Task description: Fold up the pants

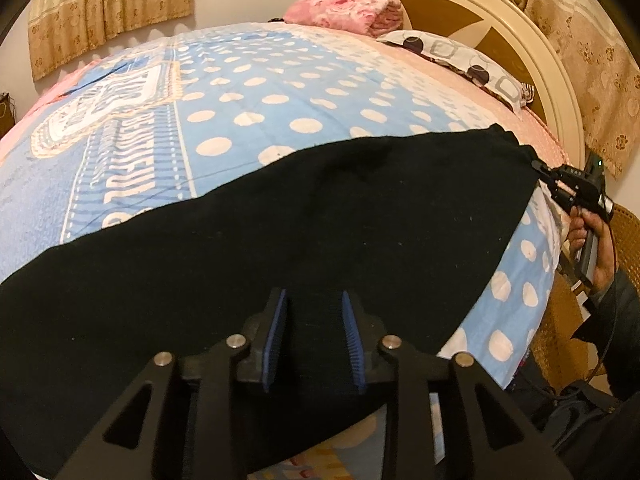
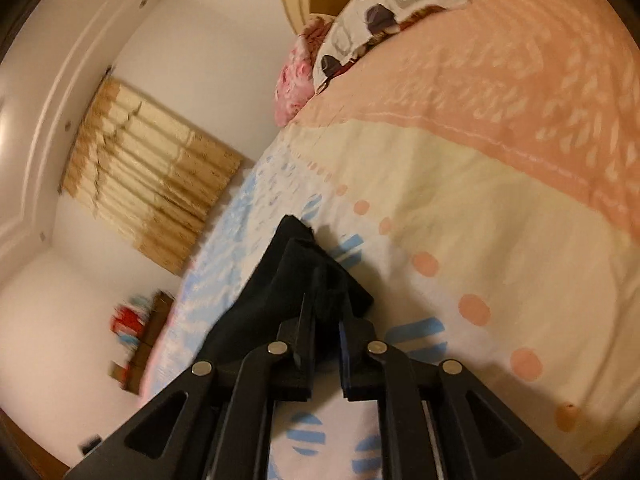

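- Laying the black pants flat across the bed looks like the step in hand, judging by the spread cloth; no fold is made yet, as far as you can see
- left tongs: spread apart, blue pads on either side of a dark band of the pants at the near edge; pads do not look pressed on it, so call it released, not gripped
- right tongs: nearly pressed together, pinching a bunched corner of the pants; the left view shows them at the far right corner of the cloth with your hand on the handle
- next move, my read: set that right corner down flat, then regrip both ends so you can bring one half over the other; keep the edges lined up
- hard to make out: black on black hides seams, legs and waistband; you cannot tell which end is the waist
- left end of the pants is cut off by the frame edge; right view is motion-blurred; the pads there are mostly buried in cloth
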Available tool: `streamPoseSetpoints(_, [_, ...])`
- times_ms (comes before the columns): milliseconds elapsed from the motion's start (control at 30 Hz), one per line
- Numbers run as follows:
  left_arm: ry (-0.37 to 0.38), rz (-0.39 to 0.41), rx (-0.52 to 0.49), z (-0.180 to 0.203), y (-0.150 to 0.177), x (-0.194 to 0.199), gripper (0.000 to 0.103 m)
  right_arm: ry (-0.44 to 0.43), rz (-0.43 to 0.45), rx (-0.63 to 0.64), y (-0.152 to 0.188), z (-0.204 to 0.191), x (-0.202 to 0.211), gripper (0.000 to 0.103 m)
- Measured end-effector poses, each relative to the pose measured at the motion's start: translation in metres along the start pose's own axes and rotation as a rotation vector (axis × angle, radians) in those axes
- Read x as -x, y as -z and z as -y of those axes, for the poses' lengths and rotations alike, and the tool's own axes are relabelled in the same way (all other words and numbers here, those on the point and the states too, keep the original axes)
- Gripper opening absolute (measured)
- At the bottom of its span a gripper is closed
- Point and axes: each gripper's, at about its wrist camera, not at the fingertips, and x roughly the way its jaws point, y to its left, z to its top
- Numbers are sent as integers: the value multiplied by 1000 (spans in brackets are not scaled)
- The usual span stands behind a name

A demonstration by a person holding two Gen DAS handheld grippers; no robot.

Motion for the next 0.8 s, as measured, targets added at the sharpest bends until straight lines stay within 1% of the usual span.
streamPoseSetpoints(33, [-5,1,-5,1,0,0,32,27,0,24,-1,-3,1,14])
streamPoseSetpoints(67, [-7,1,-7,1,0,0,32,87,12,51,-5,-8,4,18])
streamPoseSetpoints(100, [-9,2,-8,1,1,0,32,131,37,57,-10,-9,8,31])
streamPoseSetpoints(133, [-10,3,-9,1,1,0,32,155,71,51,-14,-8,17,47])
streamPoseSetpoints(200, [-8,3,-8,1,1,0,33,172,155,28,-25,-4,33,61])
streamPoseSetpoints(233, [-4,3,-7,1,1,0,33,169,166,45,-31,-6,35,61])
streamPoseSetpoints(333, [4,5,-8,1,1,0,36,69,88,144,-56,-25,19,61])
streamPoseSetpoints(367, [3,6,-11,2,1,0,37,38,44,172,-63,-33,9,61])
streamPoseSetpoints(433, [0,7,-18,3,2,0,38,19,-56,204,-73,-41,-11,61])
streamPoseSetpoints(467, [0,7,-20,4,2,0,39,25,-129,218,-77,-44,-27,61])
streamPoseSetpoints(500, [0,8,-21,4,2,0,39,43,-166,231,-75,-45,-36,61])
streamPoseSetpoints(533, [1,8,-20,4,2,-1,39,67,-205,249,-75,-46,-45,59])
streamPoseSetpoints(567, [2,9,-20,3,2,0,39,82,-240,270,-73,-47,-53,55])
streamPoseSetpoints(600, [2,9,-19,3,2,0,39,85,-270,289,-70,-49,-59,37])
streamPoseSetpoints(633, [5,9,-18,3,2,0,39,103,-289,314,-66,-52,-63,13])
streamPoseSetpoints(667, [7,9,-17,3,2,0,39,121,-297,346,-63,-57,-65,10])
streamPoseSetpoints(700, [9,10,-16,2,2,0,39,120,-296,367,-61,-61,-65,8])
streamPoseSetpoints(733, [11,12,-16,2,2,0,39,117,-289,391,-60,-66,-63,2])
streamPoseSetpoints(800, [15,13,-16,2,3,0,41,122,-266,417,-61,-74,-59,2])
